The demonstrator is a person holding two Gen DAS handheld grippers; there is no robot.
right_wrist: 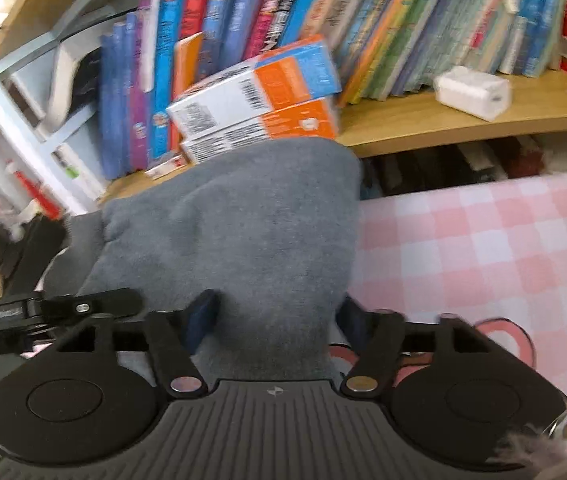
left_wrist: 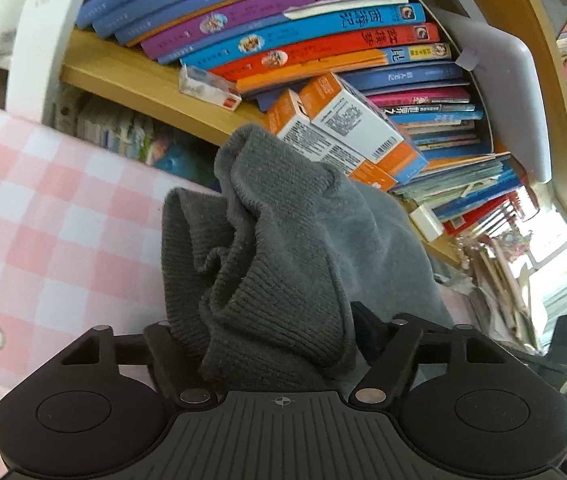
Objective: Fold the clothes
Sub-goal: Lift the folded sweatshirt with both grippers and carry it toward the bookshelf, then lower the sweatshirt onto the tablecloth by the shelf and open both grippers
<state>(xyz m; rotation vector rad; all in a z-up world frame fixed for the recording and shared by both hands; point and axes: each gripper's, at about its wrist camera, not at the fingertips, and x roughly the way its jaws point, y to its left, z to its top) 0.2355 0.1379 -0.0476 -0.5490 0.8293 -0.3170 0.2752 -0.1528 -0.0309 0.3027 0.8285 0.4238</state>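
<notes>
Both tongs, left (left_wrist: 271,332) and right (right_wrist: 275,320), point forward with jaws clamped on cloth.

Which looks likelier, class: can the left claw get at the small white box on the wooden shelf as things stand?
Probably not. The left claw is shut on the grey knitted garment, whose bunched cloth fills its jaws and rises between it and the small white box.

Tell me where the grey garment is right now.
The grey garment is lifted above the pink checked cloth, pinched in both the left claw and the right claw, in front of the bookshelf's orange-and-white boxes.
</notes>
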